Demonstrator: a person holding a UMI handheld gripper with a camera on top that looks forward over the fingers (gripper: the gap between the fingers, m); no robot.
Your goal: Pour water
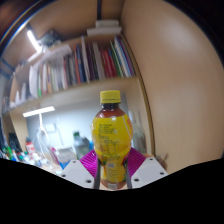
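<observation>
Pink pads [92, 161] of the gripper [113, 170] sit against either side of a yellow bottle [112, 138], low on its body; fingers look closed onto it, holding it. Bottle stands upright between the fingers, yellow cap [110, 97] on, label facing the camera, contents look yellow-orange rather than clear. Its base is hidden below the fingers, so cannot tell whether it rests on a worktop or is lifted clear. A low grip likely keeps the neck free for tipping. Beyond it, a wall shelf [85, 88] carries a row of books [85, 62] standing on end; a lamp strip [38, 111] glows under the shelf, another light [34, 41] above. Small cluttered items [55, 150] sit low behind the bottle, too small to name. No receiving cup or glass visible. Judgement: pour not begun; cap apparently needs removal first, and a target vessel has to be found.
</observation>
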